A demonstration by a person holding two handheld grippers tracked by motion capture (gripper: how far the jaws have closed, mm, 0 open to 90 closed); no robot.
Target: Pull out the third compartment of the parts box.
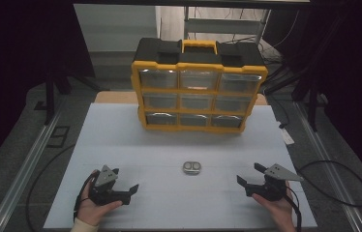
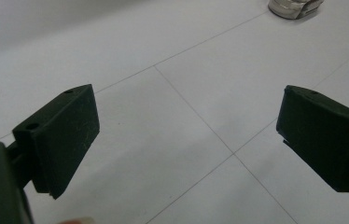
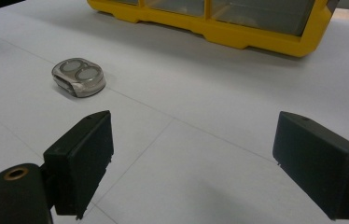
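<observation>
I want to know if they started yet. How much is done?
Nothing looks done. The small silver case lies alone on the white table, and the drawer cabinet has all drawers shut. The left gripper and right gripper are open and empty. Everything remains.

left hand-held gripper [image 1: 126, 181]: jaws open, empty | right hand-held gripper [image 1: 248, 175]: jaws open, empty

Yellow-and-black drawer cabinet [image 1: 198, 87], clear drawer fronts; before it, silver-grey case [image 1: 192, 167] on white table [image 1: 135, 145]; black tongs.
</observation>
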